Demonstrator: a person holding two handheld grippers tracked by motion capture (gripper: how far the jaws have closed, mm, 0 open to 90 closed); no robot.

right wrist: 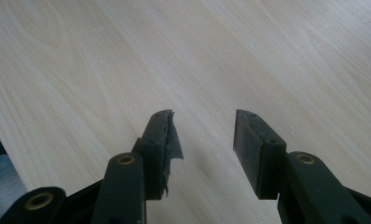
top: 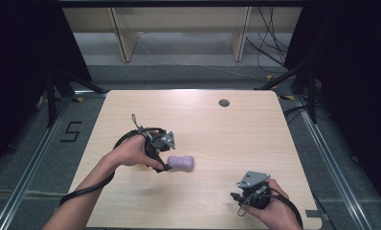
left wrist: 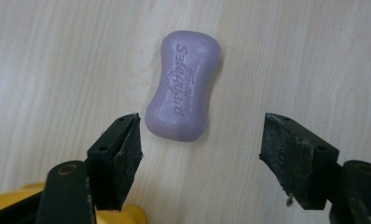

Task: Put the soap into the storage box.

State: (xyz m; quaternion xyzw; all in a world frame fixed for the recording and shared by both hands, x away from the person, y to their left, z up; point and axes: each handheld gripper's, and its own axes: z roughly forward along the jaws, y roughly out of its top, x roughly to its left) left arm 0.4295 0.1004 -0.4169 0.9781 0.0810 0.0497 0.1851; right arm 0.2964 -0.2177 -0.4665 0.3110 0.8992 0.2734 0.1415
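Note:
A lilac soap bar (top: 181, 163) lies flat on the wooden table (top: 198, 120), a little left of centre. In the left gripper view the soap bar (left wrist: 182, 86) shows embossed lettering and sits just ahead of the jaws. My left gripper (left wrist: 200, 135) stands open, its fingertips just short of the bar's near end, not touching it. In the high view the left gripper (top: 163, 162) is right beside the bar's left end. My right gripper (top: 236, 197) rests near the front right of the table. In its own view the right gripper (right wrist: 204, 128) is open over bare wood.
A small grey grommet (top: 224, 102) sits in the table near the far edge. Wooden frame legs and cables lie on the floor beyond the table. Black stands flank both sides. A "5" is marked on the floor (top: 72, 131) at left.

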